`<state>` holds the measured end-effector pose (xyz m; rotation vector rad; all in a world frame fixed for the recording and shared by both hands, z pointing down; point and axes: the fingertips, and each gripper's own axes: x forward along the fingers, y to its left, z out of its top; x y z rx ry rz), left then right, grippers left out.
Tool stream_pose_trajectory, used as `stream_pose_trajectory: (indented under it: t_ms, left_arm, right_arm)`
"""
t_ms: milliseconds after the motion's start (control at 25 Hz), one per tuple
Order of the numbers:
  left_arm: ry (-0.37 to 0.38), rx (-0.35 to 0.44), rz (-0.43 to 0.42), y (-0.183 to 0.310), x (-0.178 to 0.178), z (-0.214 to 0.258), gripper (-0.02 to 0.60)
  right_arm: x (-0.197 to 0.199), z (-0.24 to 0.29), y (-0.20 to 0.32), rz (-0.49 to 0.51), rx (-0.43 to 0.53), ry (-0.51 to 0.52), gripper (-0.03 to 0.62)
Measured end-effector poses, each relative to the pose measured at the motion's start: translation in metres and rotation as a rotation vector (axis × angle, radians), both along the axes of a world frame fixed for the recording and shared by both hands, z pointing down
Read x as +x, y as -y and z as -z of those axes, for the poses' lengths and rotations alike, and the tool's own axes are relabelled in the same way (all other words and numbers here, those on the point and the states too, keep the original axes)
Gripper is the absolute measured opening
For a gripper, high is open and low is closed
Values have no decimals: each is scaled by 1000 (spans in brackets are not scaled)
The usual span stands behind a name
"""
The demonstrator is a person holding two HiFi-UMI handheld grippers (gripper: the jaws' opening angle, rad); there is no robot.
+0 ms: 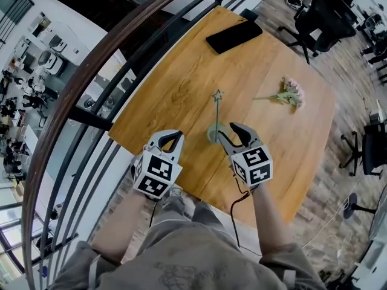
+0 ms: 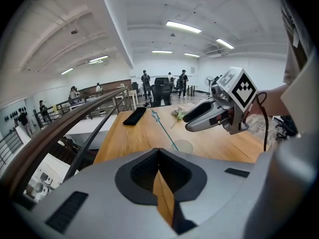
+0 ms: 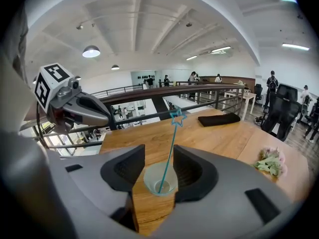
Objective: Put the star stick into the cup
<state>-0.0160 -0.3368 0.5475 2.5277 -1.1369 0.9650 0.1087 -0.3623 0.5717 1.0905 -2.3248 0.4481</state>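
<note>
The small translucent cup [image 1: 213, 134] stands on the wooden table [image 1: 181, 83] near its front edge. The thin teal star stick [image 1: 216, 110] stands in it, leaning slightly, with the star on top. My right gripper [image 1: 230, 132] is open with the cup [image 3: 159, 179] between its jaws and the stick [image 3: 172, 143] rising out of it; nothing is gripped. To the left, my left gripper [image 1: 170, 138] hovers over the table edge, shut and empty. In its own view the left gripper [image 2: 158, 152] sees the cup [image 2: 183, 146] and the right gripper [image 2: 189, 121] ahead.
A black phone [image 1: 234, 36] lies at the table's far side. A small bunch of flowers [image 1: 290, 93] lies to the right. A curved wooden railing [image 1: 91, 83] with dark bars runs along the table's left edge. Office chairs [image 1: 320, 17] stand beyond the table.
</note>
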Motion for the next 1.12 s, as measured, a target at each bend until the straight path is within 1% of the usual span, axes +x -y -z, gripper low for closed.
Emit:
stream_pose_trajectory:
  t_ms: [200, 280, 360, 520, 640, 760, 920, 1040, 1120]
  left_arm:
    - [-12, 63, 2, 10, -3, 32, 17]
    - [-15, 94, -6, 12, -4, 47, 17]
    - [-13, 133, -16, 12, -4, 63, 17]
    - [-21, 218, -32, 7, -3, 99, 17]
    - [-42, 287, -40, 5, -2, 129, 17]
    - [-56, 345, -50, 0, 0, 157, 17]
    - [-75, 405, -64, -15, 3, 186, 17]
    - [-92, 435, -75, -27, 3, 200, 17]
    - [-113, 435, -70, -33, 5, 204, 17]
  right_arm:
    - [5, 53, 2, -31, 100, 43, 193]
    - [6, 81, 1, -42, 152, 56, 165]
    - [8, 108, -2, -61, 212, 66, 108]
    - [14, 160, -16, -85, 325, 97, 80]
    - [16, 195, -30, -80, 401, 122, 65]
    - [20, 223, -49, -88, 443, 172, 51]
    - [23, 246, -77, -88, 473, 217, 43]
    - [22, 257, -95, -82, 488, 245, 41]
    - [24, 261, -104, -93, 498, 262, 38]
